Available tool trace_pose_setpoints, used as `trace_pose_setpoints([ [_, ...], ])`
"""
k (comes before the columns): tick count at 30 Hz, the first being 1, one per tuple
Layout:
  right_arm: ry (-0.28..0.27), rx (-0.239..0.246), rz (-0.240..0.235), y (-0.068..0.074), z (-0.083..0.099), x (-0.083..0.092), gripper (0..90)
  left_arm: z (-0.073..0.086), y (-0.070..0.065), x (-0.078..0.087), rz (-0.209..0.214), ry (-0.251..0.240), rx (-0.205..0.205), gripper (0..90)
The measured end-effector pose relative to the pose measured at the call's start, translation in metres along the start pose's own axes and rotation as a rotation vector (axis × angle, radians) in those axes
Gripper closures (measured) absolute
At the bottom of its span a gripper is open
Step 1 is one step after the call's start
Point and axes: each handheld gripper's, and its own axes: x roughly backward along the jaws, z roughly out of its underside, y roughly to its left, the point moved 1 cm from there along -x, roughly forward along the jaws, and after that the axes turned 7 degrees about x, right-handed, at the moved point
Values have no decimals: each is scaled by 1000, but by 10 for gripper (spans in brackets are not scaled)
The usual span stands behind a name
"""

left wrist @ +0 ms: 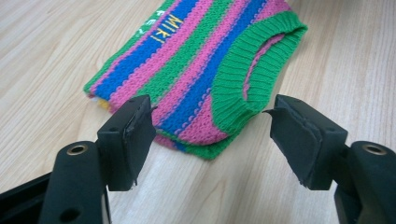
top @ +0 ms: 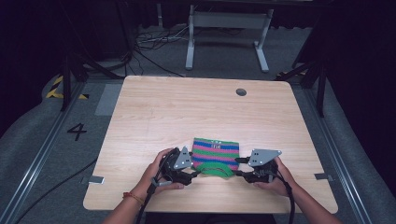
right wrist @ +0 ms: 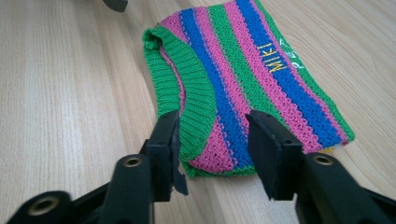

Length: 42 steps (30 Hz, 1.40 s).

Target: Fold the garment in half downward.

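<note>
Striped knit sweater (top: 215, 157) lies folded flat at table's (top: 163, 107) 6 o'clock edge. Left gripper (left wrist: 212, 135) and right gripper (right wrist: 212, 140) stand with jaws apart, released; folding appears complete.

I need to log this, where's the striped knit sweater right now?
In the high view the striped knit sweater lies folded near the table's front edge, between the left tool and right tool.
</note>
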Motion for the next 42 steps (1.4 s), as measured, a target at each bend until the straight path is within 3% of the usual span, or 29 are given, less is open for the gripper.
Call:
trace_pose_setpoints([
  [4, 6, -1, 36, -2, 0, 1, 416, 3, 6, 6, -5, -3, 23, 282],
  [7, 45, 18, 80, -4, 2, 1, 357, 7, 10, 5, -16, 10, 50, 267],
  [12, 55, 6, 81, -8, 5, 5, 311, 10, 13, 7, -26, 50, 23, 242],
  [16, 90, 6, 102, -12, 9, 11, 303, 12, 18, 15, -27, 61, 24, 212],
  [19, 110, 12, 108, -15, 12, 16, 290, 19, 22, 21, -46, 95, 2, 197],
  [20, 126, 13, 111, -16, 14, 18, 279, 22, 24, 24, -59, 101, 13, 197],
  [25, 154, -7, 146, -21, 23, 29, 265, 36, 35, 37, -83, 122, 42, 199],
  [28, 154, -17, 150, -23, 28, 34, 263, 48, 44, 44, -106, 156, 38, 202],
  [33, 158, -61, 179, -27, 45, 46, 254, 72, 57, 61, -121, 149, 110, 198],
  [42, 166, -135, 197, -27, 73, 60, 254, 91, 58, 79, -145, 159, 144, 198],
])
